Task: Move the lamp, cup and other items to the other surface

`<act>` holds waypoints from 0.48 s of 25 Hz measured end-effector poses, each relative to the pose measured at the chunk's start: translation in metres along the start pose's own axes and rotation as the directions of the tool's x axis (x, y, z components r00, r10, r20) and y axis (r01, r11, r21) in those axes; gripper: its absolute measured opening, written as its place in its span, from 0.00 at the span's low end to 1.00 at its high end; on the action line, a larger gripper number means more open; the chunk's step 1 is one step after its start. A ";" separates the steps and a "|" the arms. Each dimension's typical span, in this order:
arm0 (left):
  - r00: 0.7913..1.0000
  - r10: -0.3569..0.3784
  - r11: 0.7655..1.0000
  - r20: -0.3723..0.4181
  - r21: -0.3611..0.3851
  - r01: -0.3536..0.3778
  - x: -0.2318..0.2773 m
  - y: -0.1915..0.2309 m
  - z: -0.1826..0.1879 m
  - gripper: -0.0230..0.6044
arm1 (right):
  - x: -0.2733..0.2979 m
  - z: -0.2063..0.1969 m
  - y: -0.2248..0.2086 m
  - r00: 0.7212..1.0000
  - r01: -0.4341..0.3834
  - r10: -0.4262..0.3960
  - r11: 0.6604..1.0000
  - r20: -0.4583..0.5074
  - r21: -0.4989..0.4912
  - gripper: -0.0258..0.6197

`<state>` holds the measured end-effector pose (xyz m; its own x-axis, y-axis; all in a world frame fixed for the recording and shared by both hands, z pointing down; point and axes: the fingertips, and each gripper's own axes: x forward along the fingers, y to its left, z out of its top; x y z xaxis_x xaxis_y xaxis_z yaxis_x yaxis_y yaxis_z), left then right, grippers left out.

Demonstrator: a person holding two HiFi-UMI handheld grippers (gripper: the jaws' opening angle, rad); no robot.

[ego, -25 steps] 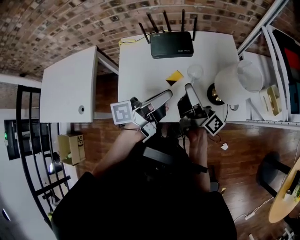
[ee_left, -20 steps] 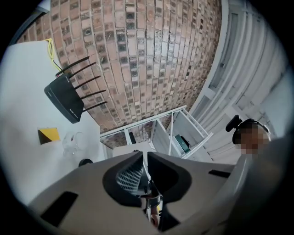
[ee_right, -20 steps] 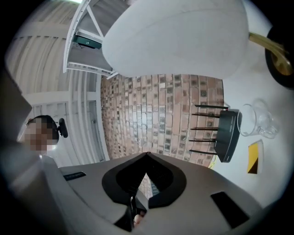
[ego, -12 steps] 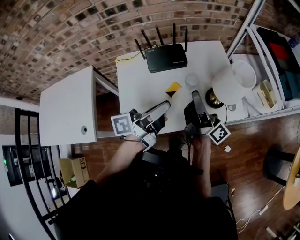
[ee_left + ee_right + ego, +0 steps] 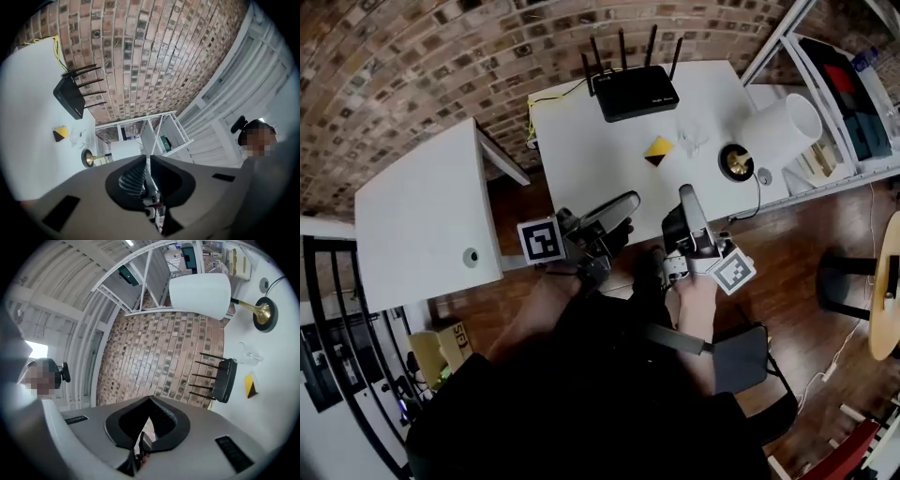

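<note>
Right table (image 5: 581,159) is carrying lamp (image 5: 778,131), cup (image 5: 692,139), router (image 5: 636,92), yellow block (image 5: 657,150); left table (image 5: 422,225) is carrying none. left gripper (image 5: 630,202) and right gripper (image 5: 686,192) are hovering closed, empty.

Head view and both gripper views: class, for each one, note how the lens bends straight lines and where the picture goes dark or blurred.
Head view: the white table has bowed edges; light is even. Left gripper view: circular fisheye frame with black corners; the brick wall has curving courses. Right gripper view: same black corners; the lamp shade is nearly featureless white.
</note>
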<state>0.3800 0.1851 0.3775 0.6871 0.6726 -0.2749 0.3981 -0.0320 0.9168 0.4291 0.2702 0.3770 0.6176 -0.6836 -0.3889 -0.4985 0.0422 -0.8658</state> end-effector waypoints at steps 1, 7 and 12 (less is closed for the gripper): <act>1.000 -0.008 1.000 -0.006 -0.010 0.008 -0.012 -0.003 0.000 0.07 | -0.004 -0.014 0.007 1.000 0.008 -0.008 1.000 0.004 -0.011 0.05; 0.994 -0.082 0.996 -0.069 -0.053 0.079 -0.059 -0.018 -0.020 0.07 | -0.029 -0.072 0.039 0.998 0.053 -0.050 0.997 0.039 -0.060 0.05; 0.987 -0.111 0.991 -0.115 -0.084 0.102 -0.077 -0.032 -0.035 0.07 | -0.044 -0.082 0.065 0.994 0.033 -0.030 0.999 0.110 -0.027 0.05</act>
<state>0.2931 0.1602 0.3799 0.5643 0.7523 -0.3400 0.4133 0.0991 0.9052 0.3197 0.2435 0.3634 0.6951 -0.6004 -0.3953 -0.4943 0.0001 -0.8693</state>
